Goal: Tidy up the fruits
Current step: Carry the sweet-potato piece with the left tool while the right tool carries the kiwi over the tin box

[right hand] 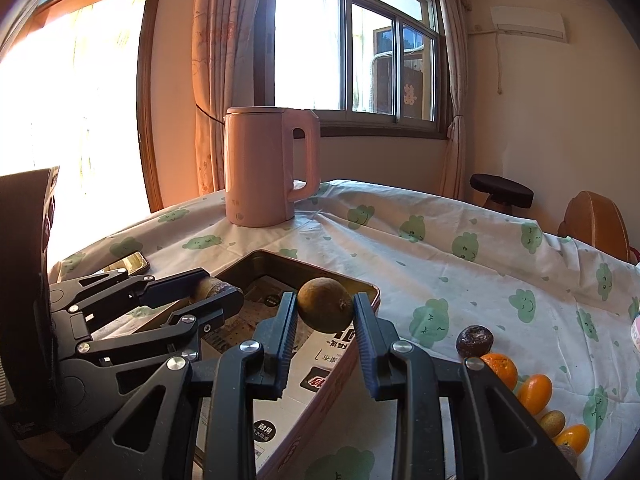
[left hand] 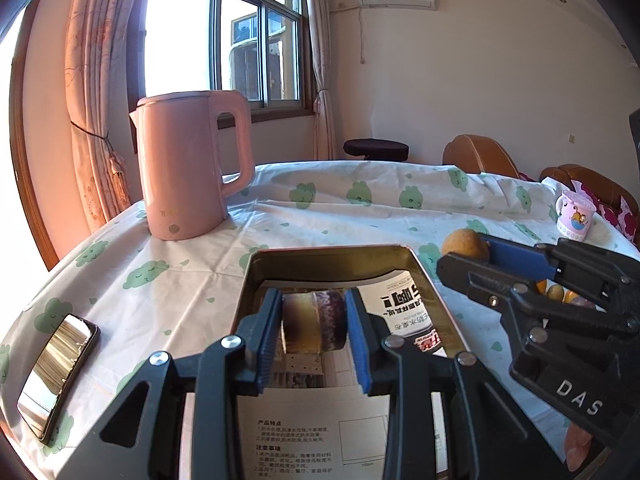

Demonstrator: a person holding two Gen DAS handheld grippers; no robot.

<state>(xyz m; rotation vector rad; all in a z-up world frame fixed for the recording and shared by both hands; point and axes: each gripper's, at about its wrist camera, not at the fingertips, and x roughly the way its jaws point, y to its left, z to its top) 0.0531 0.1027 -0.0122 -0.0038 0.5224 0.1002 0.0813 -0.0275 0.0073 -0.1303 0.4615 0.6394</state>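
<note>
The left gripper (left hand: 313, 334) pinches a dark, mottled fruit (left hand: 316, 326) squarely between its blue pads just above the tin tray (left hand: 256, 276), while the right gripper (right hand: 325, 334) clamps a brown round fruit (right hand: 325, 309) at its fingertips over that tray's right rim, loose oranges (right hand: 534, 389) lying beyond the tray on the cloth.

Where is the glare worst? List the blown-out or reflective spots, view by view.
Left wrist view: the window is washed to white, and the phone on the tablecloth mirrors bright light. Right wrist view: the doorway at left is fully overexposed with an orange fringe, and the window panes behind the pink kettle are also blown out; fisheye bending curves the frames in both.
</note>
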